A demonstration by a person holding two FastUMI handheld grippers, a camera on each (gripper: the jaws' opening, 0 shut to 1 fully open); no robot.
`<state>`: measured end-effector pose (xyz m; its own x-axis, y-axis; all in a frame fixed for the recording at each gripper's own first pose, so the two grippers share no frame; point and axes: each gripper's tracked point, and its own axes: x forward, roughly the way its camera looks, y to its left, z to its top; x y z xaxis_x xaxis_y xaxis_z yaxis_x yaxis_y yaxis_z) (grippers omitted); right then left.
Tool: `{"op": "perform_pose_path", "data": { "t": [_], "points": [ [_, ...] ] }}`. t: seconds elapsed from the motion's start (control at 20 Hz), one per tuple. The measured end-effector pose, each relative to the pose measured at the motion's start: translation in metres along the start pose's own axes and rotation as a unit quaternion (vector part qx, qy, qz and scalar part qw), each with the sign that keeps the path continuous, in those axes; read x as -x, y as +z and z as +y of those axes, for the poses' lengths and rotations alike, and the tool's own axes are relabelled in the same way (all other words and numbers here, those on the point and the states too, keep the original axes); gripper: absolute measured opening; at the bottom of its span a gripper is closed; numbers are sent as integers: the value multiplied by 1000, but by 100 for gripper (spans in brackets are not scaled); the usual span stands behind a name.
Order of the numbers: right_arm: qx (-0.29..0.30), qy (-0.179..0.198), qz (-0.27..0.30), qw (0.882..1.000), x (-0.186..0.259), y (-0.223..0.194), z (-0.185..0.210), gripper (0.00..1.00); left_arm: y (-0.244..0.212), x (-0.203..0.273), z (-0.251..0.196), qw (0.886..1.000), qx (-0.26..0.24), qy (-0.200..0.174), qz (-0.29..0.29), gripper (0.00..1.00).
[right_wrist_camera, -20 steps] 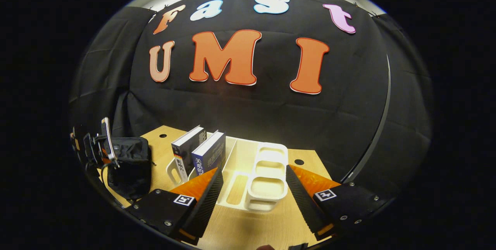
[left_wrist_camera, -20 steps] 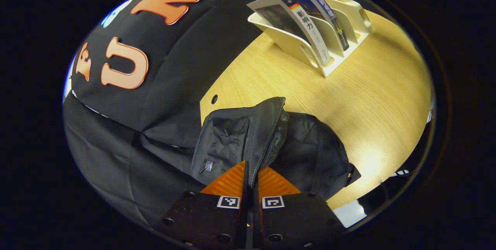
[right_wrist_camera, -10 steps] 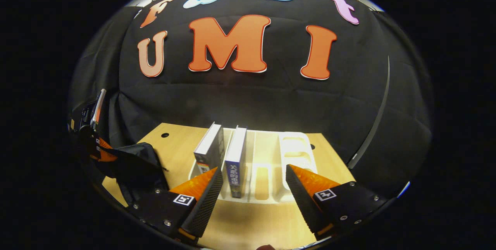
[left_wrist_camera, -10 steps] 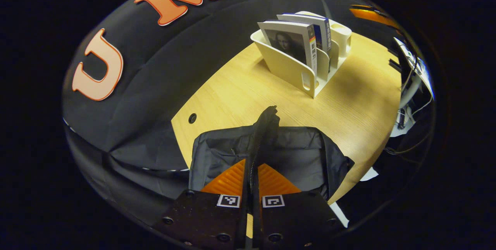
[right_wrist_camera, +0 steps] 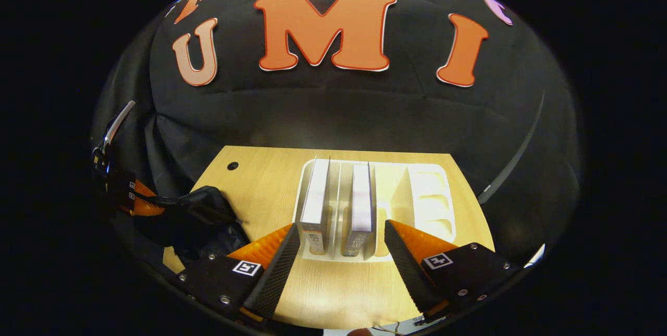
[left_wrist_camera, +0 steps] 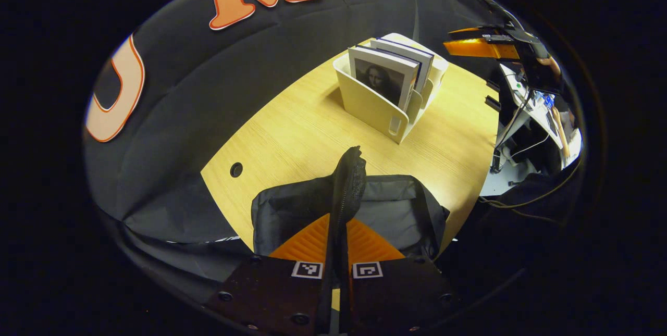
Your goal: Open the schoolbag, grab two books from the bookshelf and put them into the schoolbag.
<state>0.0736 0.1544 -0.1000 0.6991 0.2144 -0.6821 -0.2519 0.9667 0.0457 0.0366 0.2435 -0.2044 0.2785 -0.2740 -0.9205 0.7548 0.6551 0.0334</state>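
The black schoolbag (left_wrist_camera: 396,206) lies on the wooden table (left_wrist_camera: 292,133). My left gripper (left_wrist_camera: 338,220) is shut on the zipper edge of its flap (left_wrist_camera: 349,174) and holds that edge up. Beyond it stands the cream bookshelf (left_wrist_camera: 372,107) with two upright books (left_wrist_camera: 384,73). In the right gripper view I look down on the bookshelf (right_wrist_camera: 427,195); the left book (right_wrist_camera: 316,198) and the right book (right_wrist_camera: 361,198) stand in adjacent slots. My right gripper (right_wrist_camera: 341,225) is open just in front of them, touching neither. The schoolbag (right_wrist_camera: 203,216) and left gripper (right_wrist_camera: 133,203) show at far left.
The bookshelf's right slots and small compartments (right_wrist_camera: 430,206) hold nothing. A cable hole (left_wrist_camera: 236,169) sits near the table's back corner. Black cloth hangs behind the table. Past the table's right edge there are cables and a stand (left_wrist_camera: 513,117).
My left gripper has raised the bag's flap edge and swung toward the bookshelf. My right gripper has moved closer to the books and tilted down onto their top edges.
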Motion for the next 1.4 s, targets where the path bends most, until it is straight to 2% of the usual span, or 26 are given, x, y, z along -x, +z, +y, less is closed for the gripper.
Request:
{"op": "perform_pose_path", "data": {
  "t": [0.05,0.2,0.35,0.45,0.6,0.8,0.85,0.9,0.95,1.0,1.05,1.1,1.15,1.4],
  "points": [
    [9,36,13,999,-6,4,12,97,2,1,5,1000,-5,3,-1,7],
    [-2,57,84,995,-36,4,16,97,-2,4,5,1000,0,5,2,7],
    [-31,100,148,984,-66,7,32,97,-5,2,6,1000,13,18,8,7],
    [-35,98,190,976,-85,4,34,97,-6,4,2,1000,17,22,13,7],
    [-23,69,220,973,-124,0,24,97,-7,6,2,999,22,32,23,7],
    [-42,53,267,961,-153,-15,24,95,-9,1,-2,998,35,32,34,7],
    [-42,50,276,959,-157,-18,24,91,-9,-1,-3,998,38,32,37,7],
    [-42,47,284,957,-158,-20,24,70,-9,-3,-3,998,40,32,38,7],
    [-40,40,292,955,-162,-26,23,76,-8,-4,-3,998,43,32,40,7],
    [-39,32,299,953,-163,-31,23,63,-8,-6,-2,998,46,31,42,7],
    [-40,22,304,952,-161,-31,22,56,-9,-8,-4,997,49,30,44,7],
    [-41,21,305,951,-162,-33,22,32,-10,-9,-3,997,51,29,45,7],
    [-41,19,308,950,-156,-31,22,38,-11,-10,-3,997,51,28,46,7],
    [-32,22,283,958,-115,-23,20,36,-9,-11,-5,998,45,26,46,7]
  ]
}}
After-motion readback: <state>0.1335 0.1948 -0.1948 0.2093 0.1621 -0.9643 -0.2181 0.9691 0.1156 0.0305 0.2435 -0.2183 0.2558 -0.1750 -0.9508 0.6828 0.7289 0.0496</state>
